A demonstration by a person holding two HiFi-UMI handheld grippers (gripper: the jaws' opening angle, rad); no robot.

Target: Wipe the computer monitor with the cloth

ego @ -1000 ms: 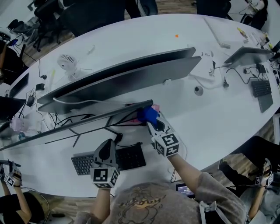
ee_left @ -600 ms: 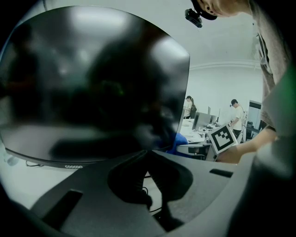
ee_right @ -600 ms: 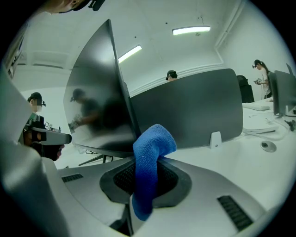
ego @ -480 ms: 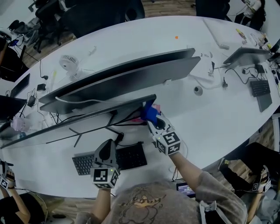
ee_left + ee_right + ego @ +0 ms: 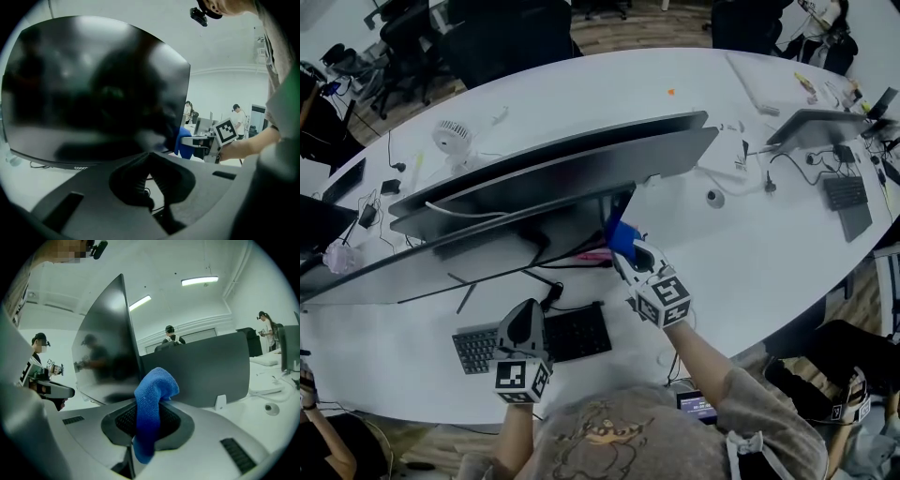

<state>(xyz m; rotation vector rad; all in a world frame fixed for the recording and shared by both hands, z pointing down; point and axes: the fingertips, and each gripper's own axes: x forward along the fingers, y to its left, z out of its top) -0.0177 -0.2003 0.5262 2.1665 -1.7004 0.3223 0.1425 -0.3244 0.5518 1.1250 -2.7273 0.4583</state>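
White table [image 5: 750, 234], seen from the head view, with the monitor [image 5: 516, 242] you are wiping standing nearest you, its dark screen facing you. The wipe is, by the look of it, in progress at the monitor's right edge. No view is showing streaks or marks, so how much of the glass is already done cannot be told; judging from where the cloth is, the wide stretch toward the monitor's left may be what remains.

Keyboard [image 5: 572, 336] lying in front of the monitor. Your left gripper [image 5: 525, 314] is hovering above it, pointing at the screen, well apart from the glass — its jaws are lying together with nothing between them.

Your right gripper [image 5: 628, 251] is reaching forward on an extended forearm to the monitor's lower right corner. Its jaws are clamping the blue cloth [image 5: 621, 238], which is bunching up over them and sitting against or just beside the monitor's right edge — actual contact cannot be confirmed.
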